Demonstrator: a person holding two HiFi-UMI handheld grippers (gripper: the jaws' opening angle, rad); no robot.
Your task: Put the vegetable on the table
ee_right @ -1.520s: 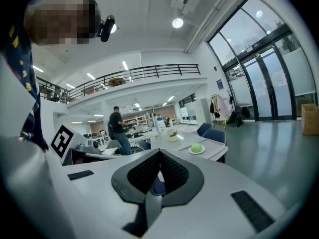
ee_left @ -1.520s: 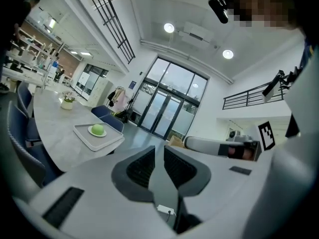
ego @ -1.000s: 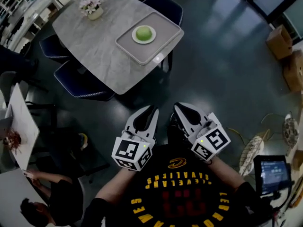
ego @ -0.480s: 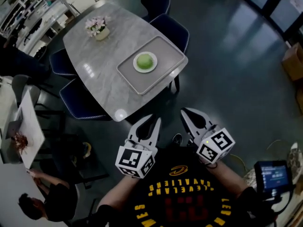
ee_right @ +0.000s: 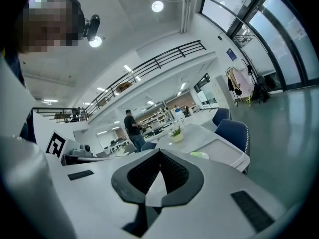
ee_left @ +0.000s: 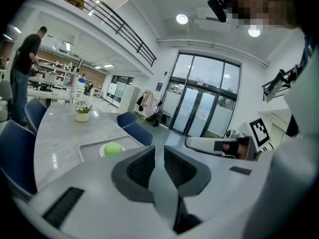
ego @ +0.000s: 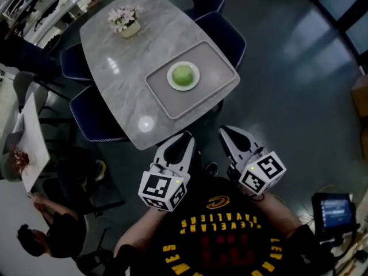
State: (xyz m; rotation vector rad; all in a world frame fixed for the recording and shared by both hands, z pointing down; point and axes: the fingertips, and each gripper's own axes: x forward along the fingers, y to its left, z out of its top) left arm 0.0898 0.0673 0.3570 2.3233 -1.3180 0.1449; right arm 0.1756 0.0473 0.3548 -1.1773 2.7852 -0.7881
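- Round pale-green vegetable (ego: 183,75): smooth, evenly coloured, ball-like from above and a low dome from the side in the left gripper view (ee_left: 113,148).
- Resting in the middle of a small round white plate (ego: 196,81), filling most of it, with a ring of rim bare all round.
- Plate set near the centre of a shallow grey rectangular tray with rounded corners (ego: 218,68).
- Tray lying at an angle on the grey marble-patterned table (ego: 115,45), at the end nearest the tools, one corner reaching the table's edge.
- At the far end of the table, well apart from the tray, a small pale pot of pink and white flowers (ego: 127,20).
- Dark blue padded chairs (ego: 227,30) tucked in along both long sides.
- Left tool (ego: 186,137) over the dark floor, short of the table's near edge, pointing toward the tray; jaws parted by a narrow slit, nothing between them.
- Right tool (ego: 225,130) just beside it, likewise short of the table; jaws brought together at the tips, holding nothing.
- Vegetable well apart from both tools, touched by neither.
- Only a thin pale-green sliver of it visible in the right gripper view (ee_right: 199,155), above the tray's rim.
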